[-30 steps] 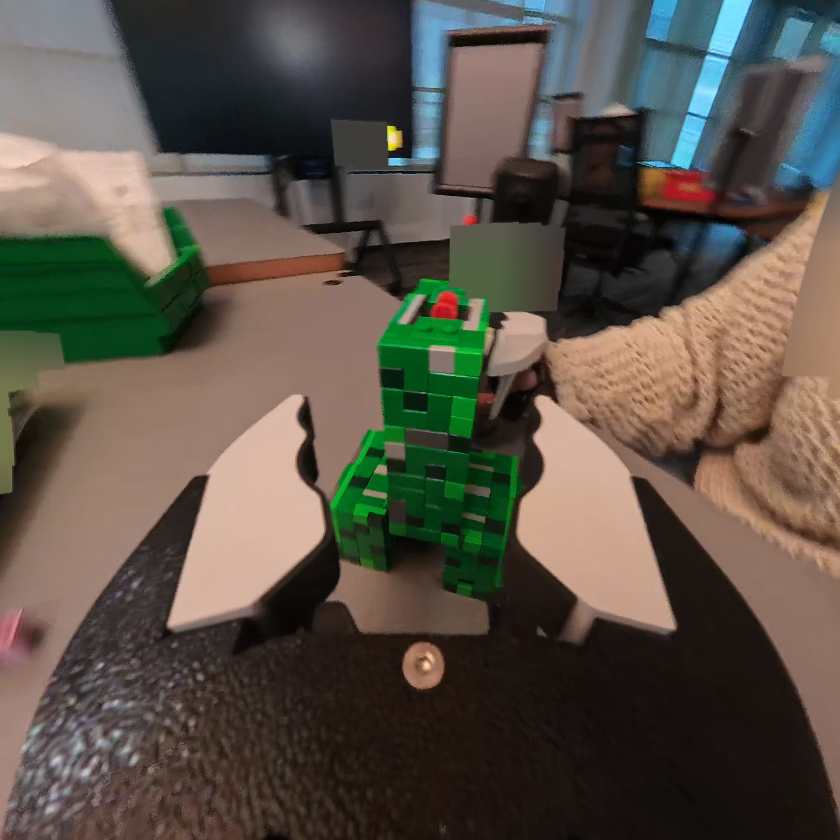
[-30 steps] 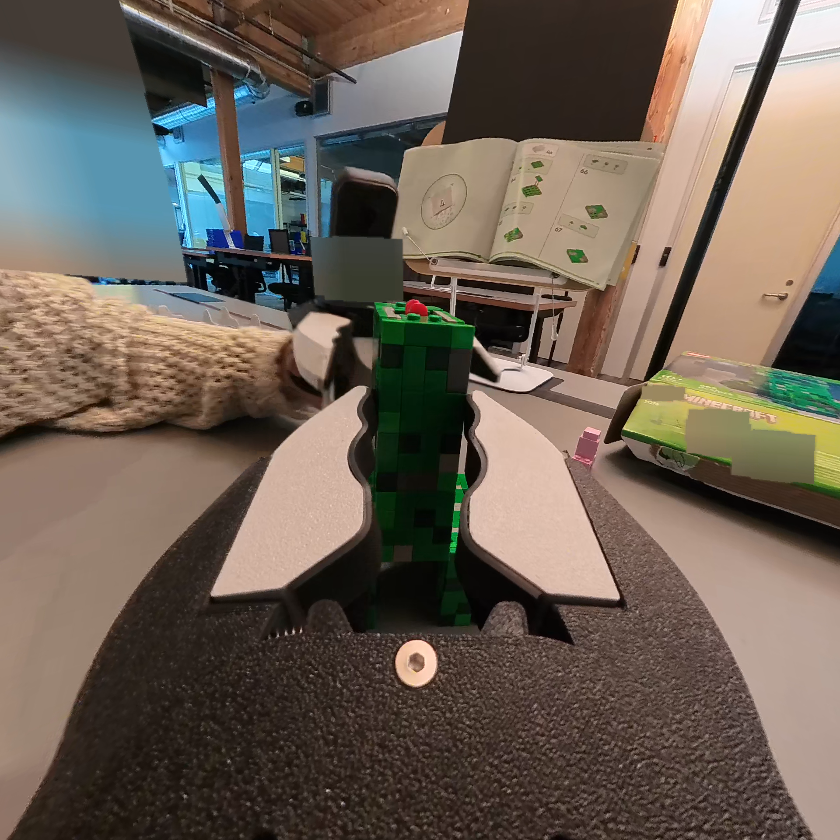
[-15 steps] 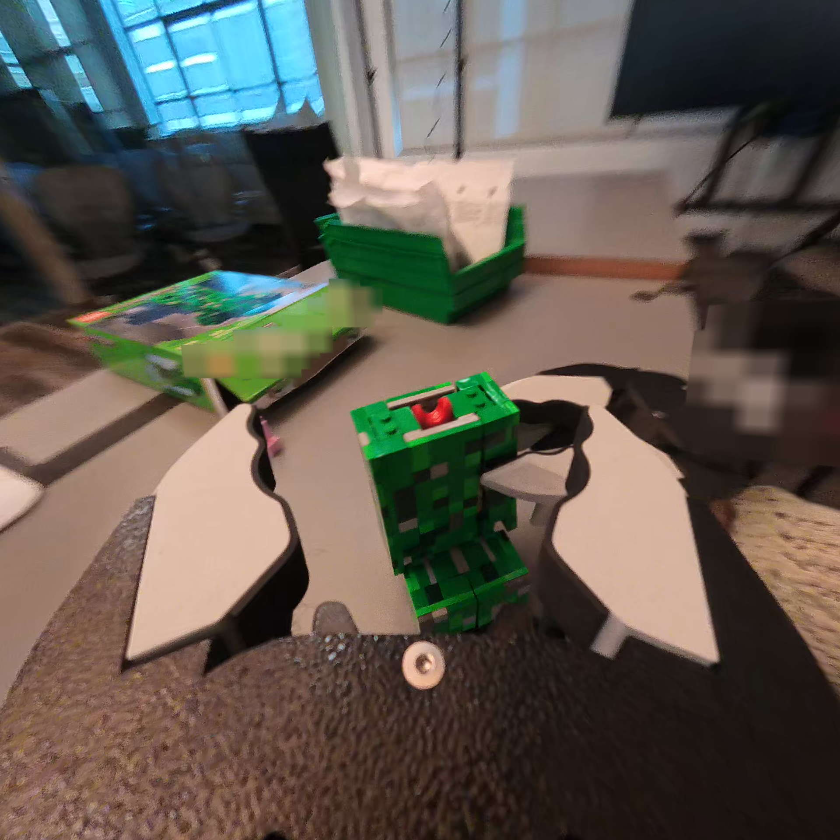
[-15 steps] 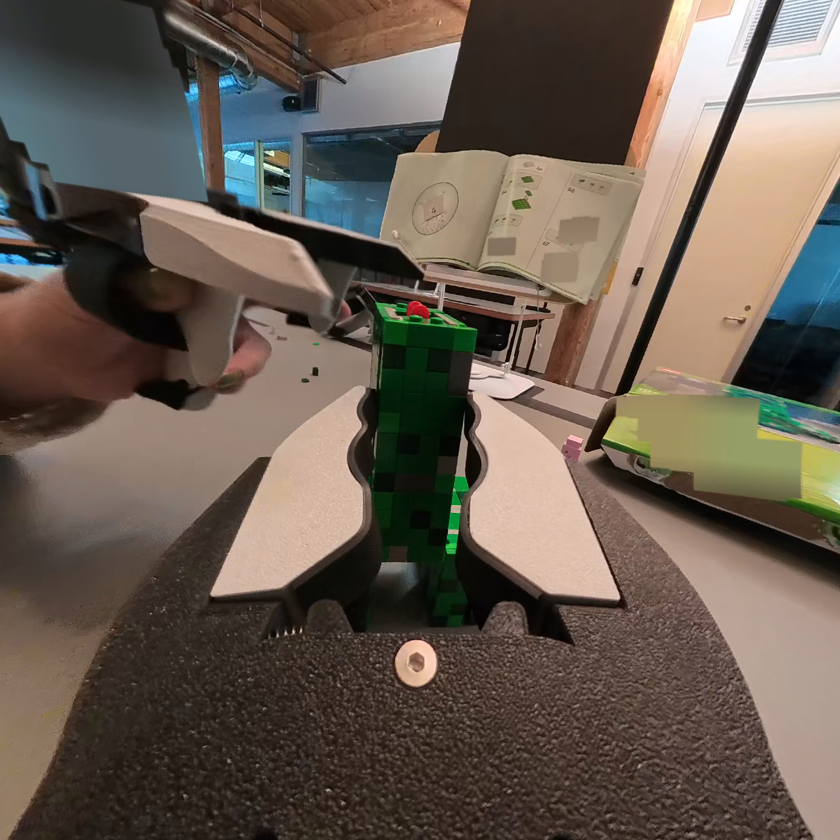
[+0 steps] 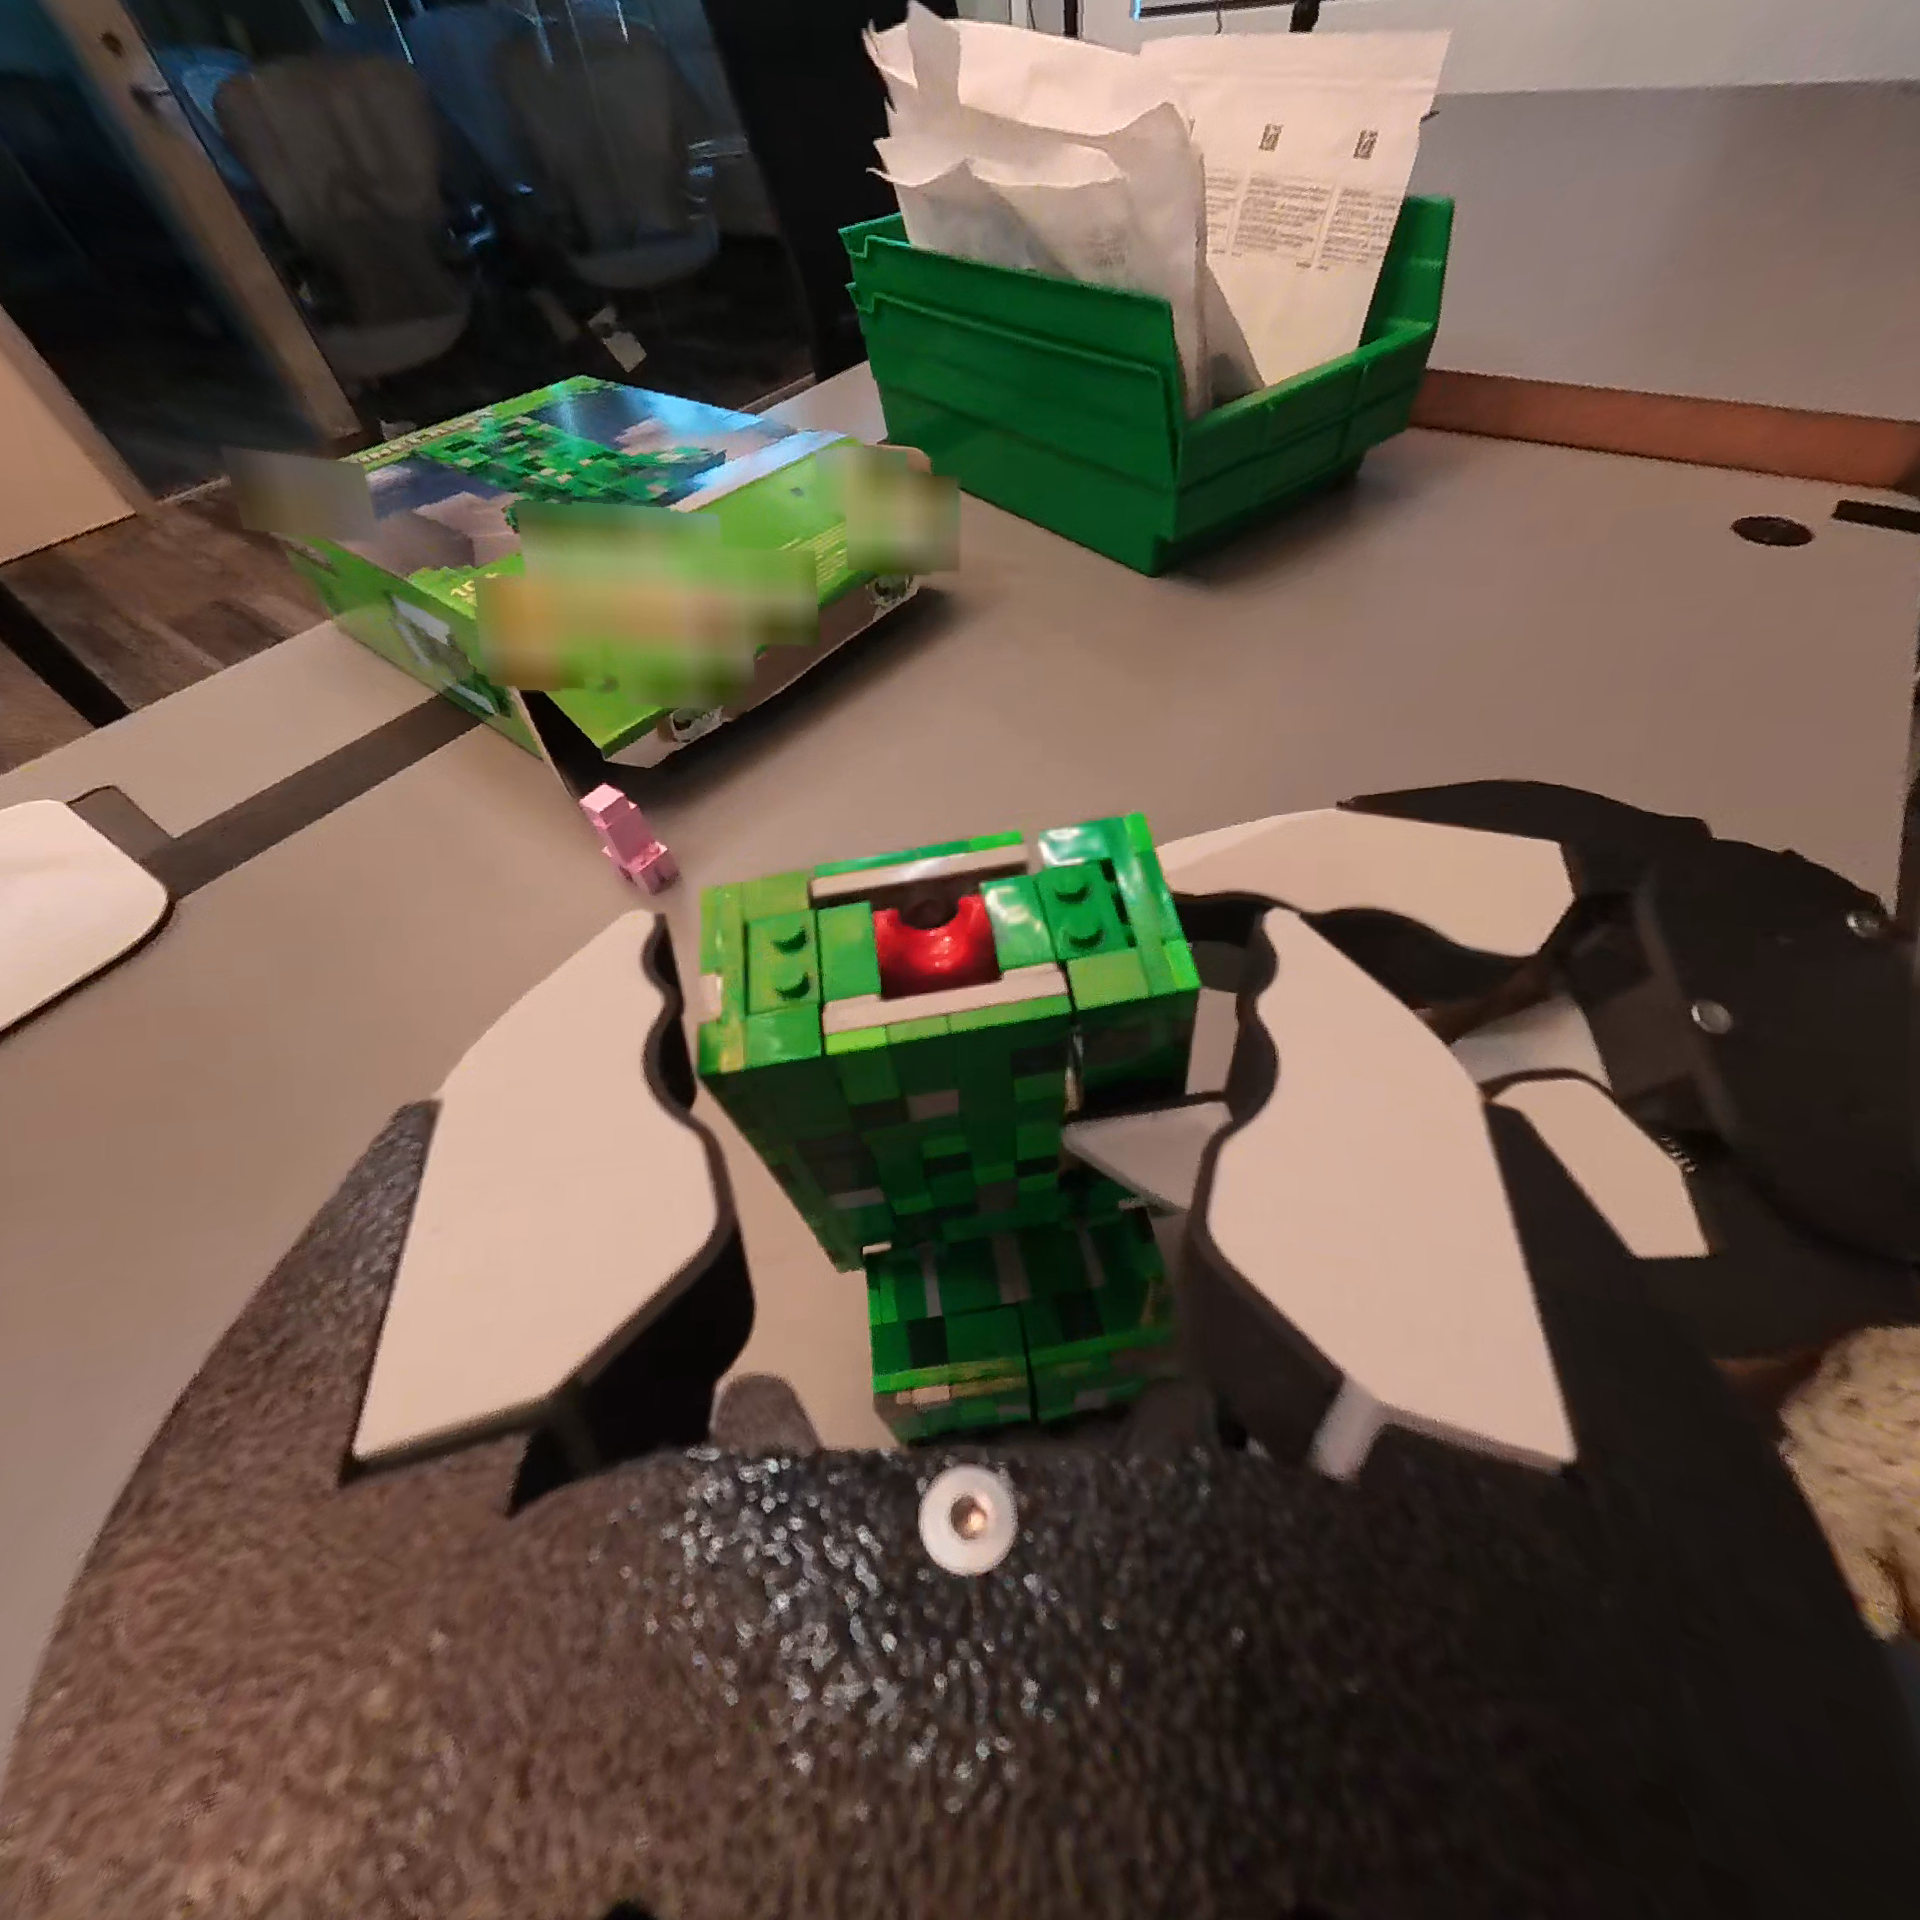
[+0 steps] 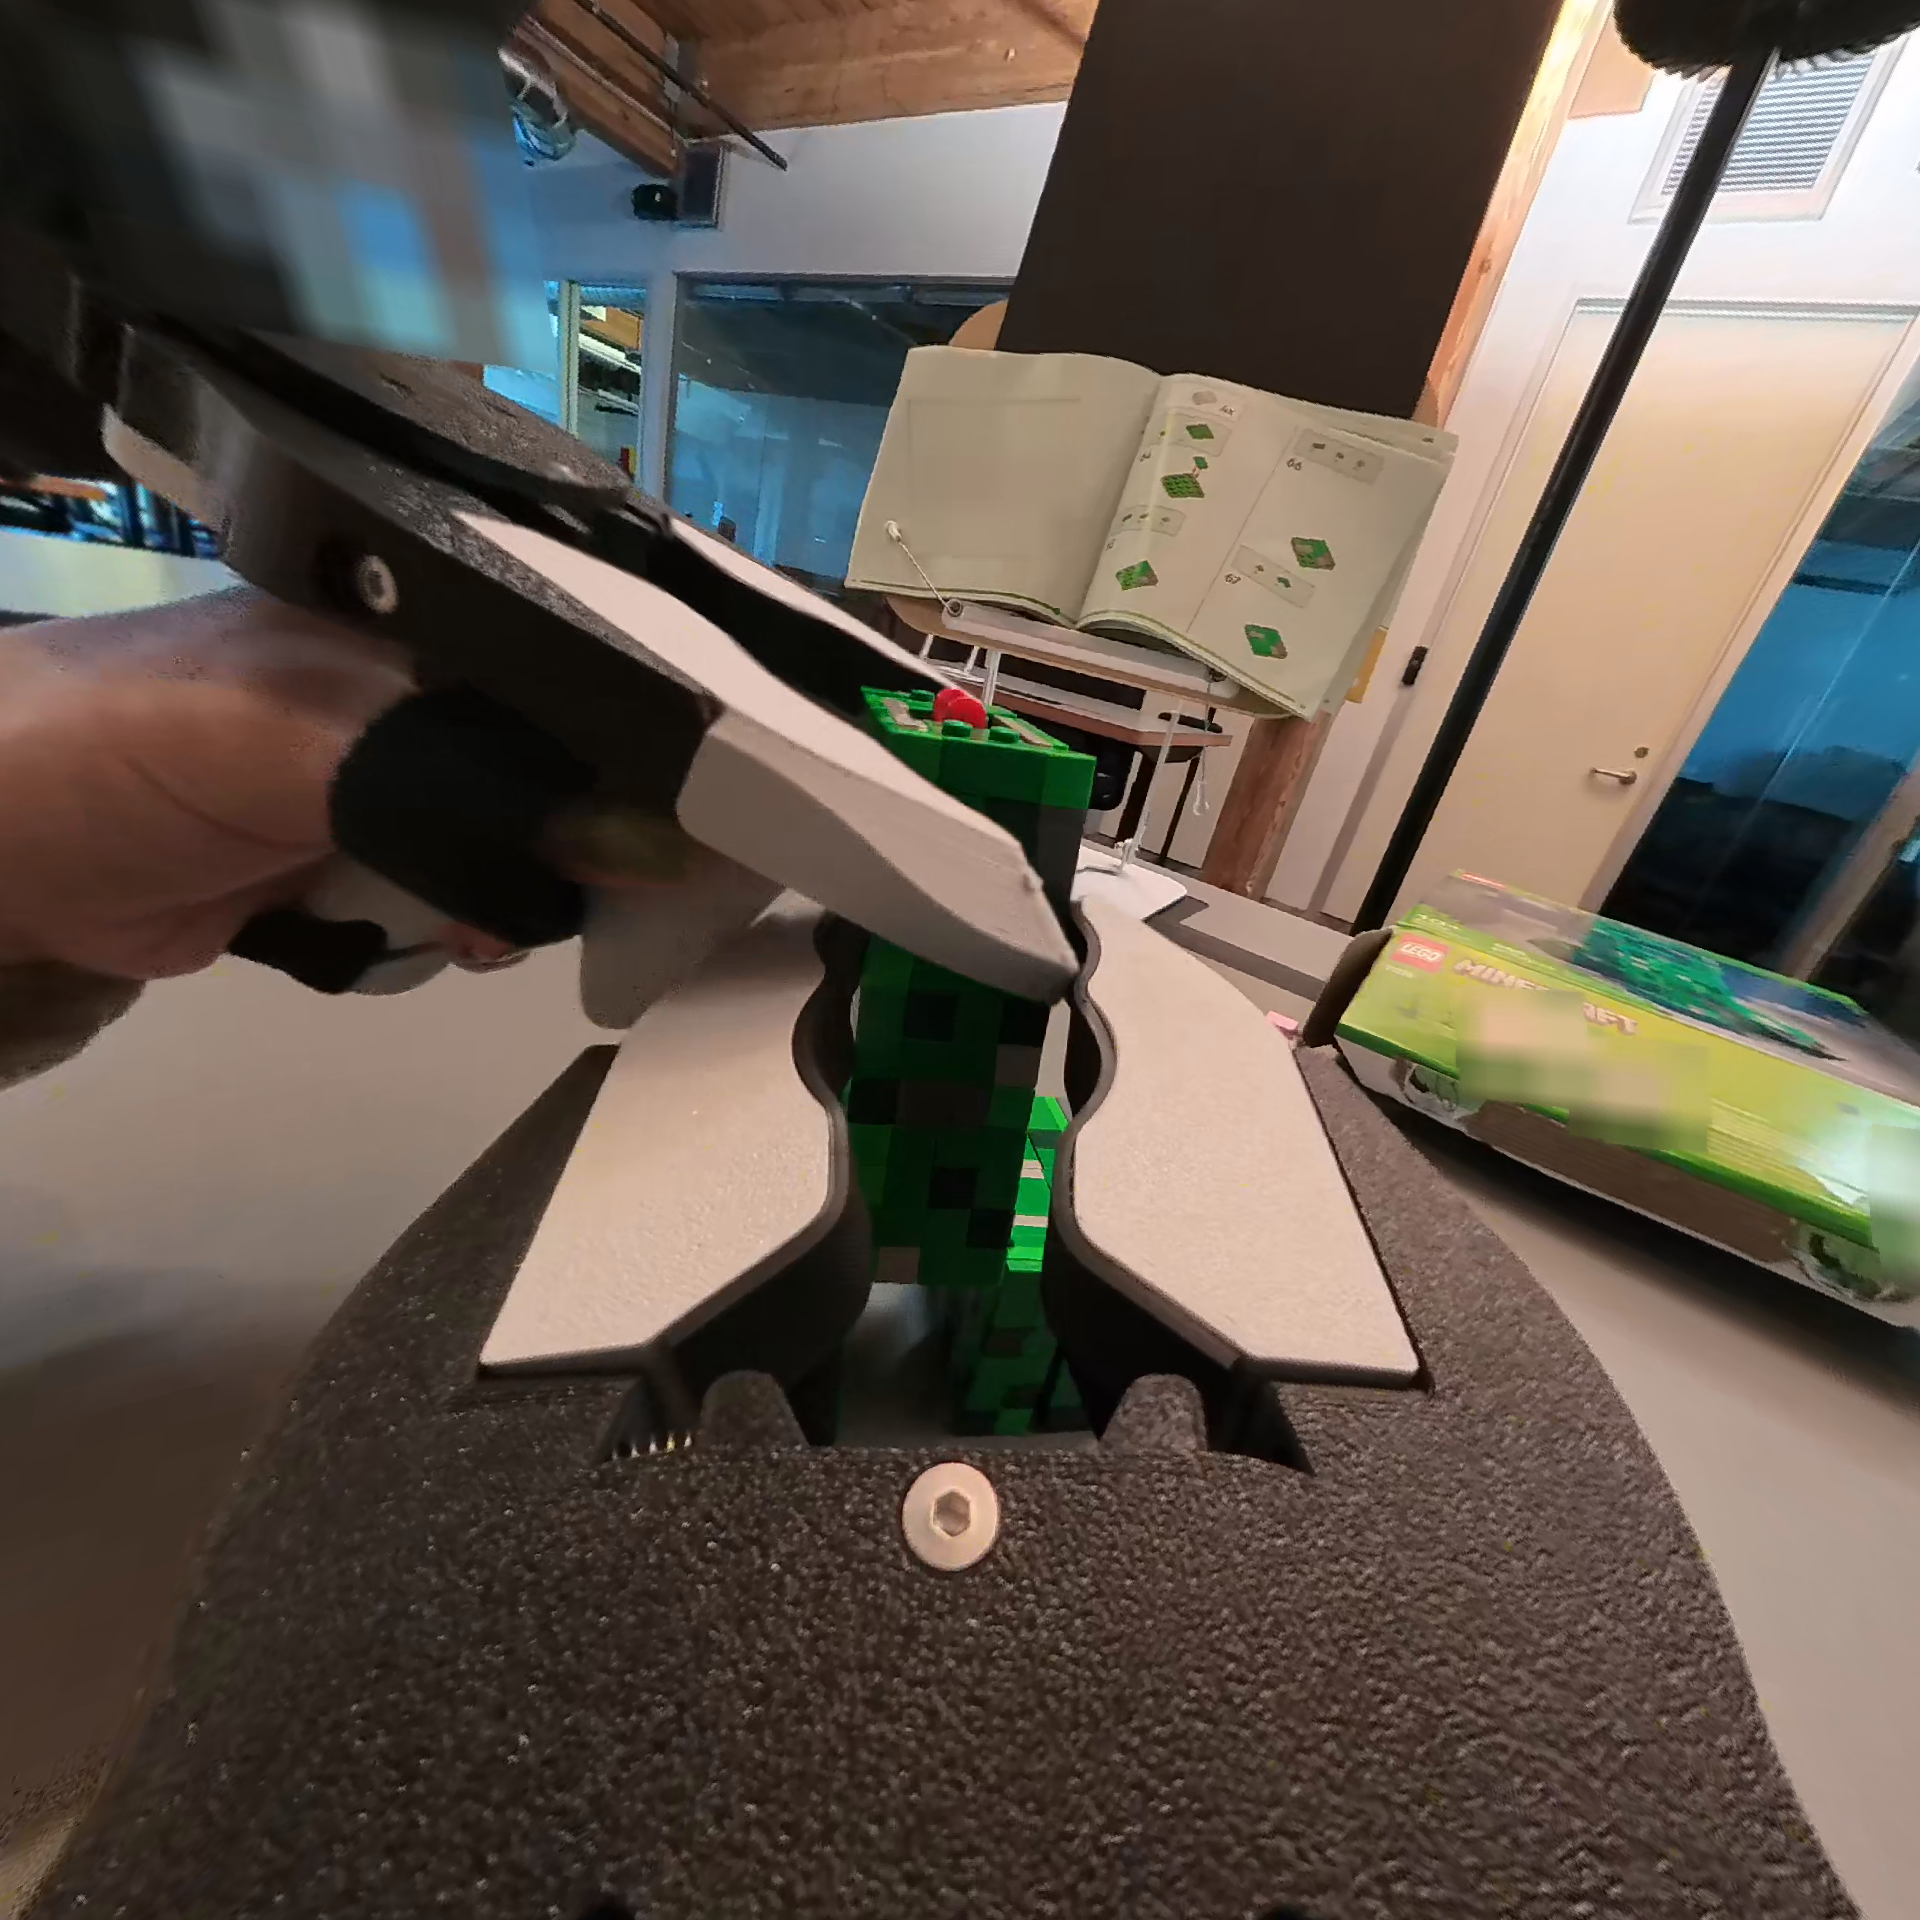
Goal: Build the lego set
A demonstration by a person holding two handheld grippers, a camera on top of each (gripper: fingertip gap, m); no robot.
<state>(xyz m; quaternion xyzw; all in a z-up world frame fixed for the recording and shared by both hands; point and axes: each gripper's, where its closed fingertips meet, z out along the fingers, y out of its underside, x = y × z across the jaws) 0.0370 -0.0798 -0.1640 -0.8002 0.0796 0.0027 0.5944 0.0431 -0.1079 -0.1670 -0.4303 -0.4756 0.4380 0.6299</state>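
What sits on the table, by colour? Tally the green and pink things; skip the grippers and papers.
Green: 3 (figure, box, bin stack)
Pink: 1 (small piece)
Total: 4

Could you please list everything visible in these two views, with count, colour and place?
Lego figure: one, green with a red piece on top, standing on the table between both tools.
Pink piece: one, on the table beside the box.
Set box: one, green, lying beyond the figure.
Bins: green, stacked, holding white paper bags.
Instruction booklet: one, pale green, open on a stand.
Table: one, grey.
Left tool: open around the figure.
Right tool: shut on the figure.
Hand: one, holding the left tool.
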